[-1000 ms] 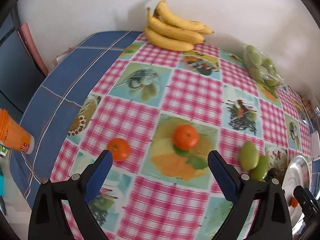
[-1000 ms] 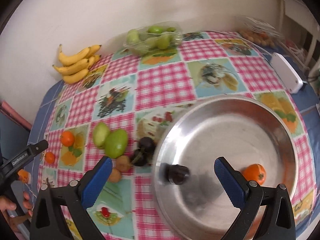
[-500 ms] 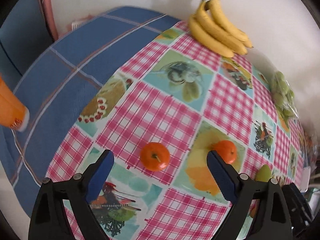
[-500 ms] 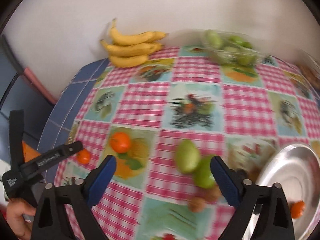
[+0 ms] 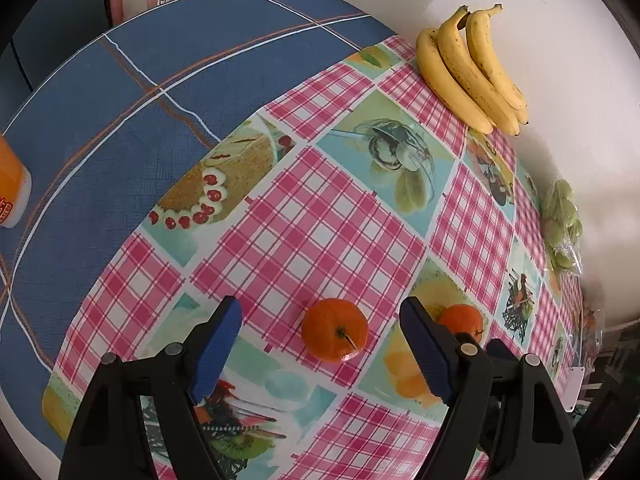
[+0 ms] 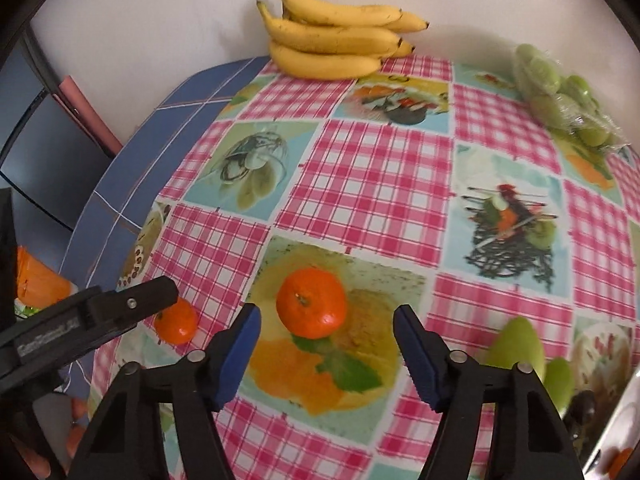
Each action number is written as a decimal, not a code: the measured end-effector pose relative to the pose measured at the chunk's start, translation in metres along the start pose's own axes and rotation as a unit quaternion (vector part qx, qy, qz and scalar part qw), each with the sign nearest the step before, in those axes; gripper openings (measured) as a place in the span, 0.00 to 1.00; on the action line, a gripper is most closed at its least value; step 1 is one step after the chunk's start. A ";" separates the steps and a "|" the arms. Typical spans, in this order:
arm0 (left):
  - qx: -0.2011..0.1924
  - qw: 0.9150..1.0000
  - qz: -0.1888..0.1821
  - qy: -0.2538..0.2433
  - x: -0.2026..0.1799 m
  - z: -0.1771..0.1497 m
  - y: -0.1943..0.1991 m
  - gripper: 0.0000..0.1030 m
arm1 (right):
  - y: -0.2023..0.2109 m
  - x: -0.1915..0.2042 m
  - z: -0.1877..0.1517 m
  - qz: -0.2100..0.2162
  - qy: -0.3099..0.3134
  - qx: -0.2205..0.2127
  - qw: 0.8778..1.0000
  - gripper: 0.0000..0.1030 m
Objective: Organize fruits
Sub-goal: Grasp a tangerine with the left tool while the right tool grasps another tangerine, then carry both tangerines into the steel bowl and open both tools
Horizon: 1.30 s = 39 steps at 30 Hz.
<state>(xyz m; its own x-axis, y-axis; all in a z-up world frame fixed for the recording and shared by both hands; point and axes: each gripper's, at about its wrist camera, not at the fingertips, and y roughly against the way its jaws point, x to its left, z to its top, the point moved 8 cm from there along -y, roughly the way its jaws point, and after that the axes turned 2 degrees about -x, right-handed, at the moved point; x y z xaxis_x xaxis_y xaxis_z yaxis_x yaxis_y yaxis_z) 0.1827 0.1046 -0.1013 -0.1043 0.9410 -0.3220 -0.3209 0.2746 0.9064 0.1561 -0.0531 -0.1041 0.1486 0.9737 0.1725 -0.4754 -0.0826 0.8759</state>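
Two tangerines lie on the checked tablecloth. My left gripper is open with one tangerine between its blue fingers, near the table's left edge. The other tangerine shows partly behind its right finger. My right gripper is open and that second tangerine sits just ahead between its fingers. The first tangerine also shows at the left in the right wrist view, beside the left gripper's finger. The steel bowl's rim is at the lower right.
A bunch of bananas lies at the back by the wall. A wrapped tray of green fruit is at the back right. Two green fruits and a dark fruit lie beside the bowl. An orange cup stands off to the left.
Both grippers swung left, away from the bowl. The left gripper came down around the left tangerine. The right gripper moved up to the other tangerine.
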 end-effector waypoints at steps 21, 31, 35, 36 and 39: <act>0.015 1.000 -0.024 0.007 -0.008 -0.005 -0.015 0.35 | -0.009 0.005 0.007 0.018 -0.017 -0.003 1.000 0.42; -0.004 0.999 -0.031 -0.022 -0.038 -0.005 0.001 0.35 | 0.022 -0.012 0.004 0.013 -0.039 -0.020 0.999 0.42; -0.015 0.999 -0.037 -0.035 -0.049 -0.006 0.012 0.35 | 0.037 -0.027 -0.002 0.012 -0.058 -0.023 0.998 0.42; -0.018 0.998 -0.039 -0.039 -0.051 -0.007 0.015 0.35 | 0.041 -0.031 -0.003 0.010 -0.062 -0.023 0.998 0.42; -0.028 0.997 -0.046 -0.056 -0.063 -0.010 0.028 0.35 | 0.057 -0.047 -0.008 0.003 -0.074 -0.030 0.997 0.42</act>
<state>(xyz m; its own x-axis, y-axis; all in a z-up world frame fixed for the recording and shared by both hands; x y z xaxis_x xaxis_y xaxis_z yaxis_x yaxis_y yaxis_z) 0.1708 0.0512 -0.0589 0.0322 0.9292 -0.3681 -0.3759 0.3525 0.8570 0.1151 -0.1020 -0.0659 0.2698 0.9309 0.2464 -0.5279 -0.0710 0.8463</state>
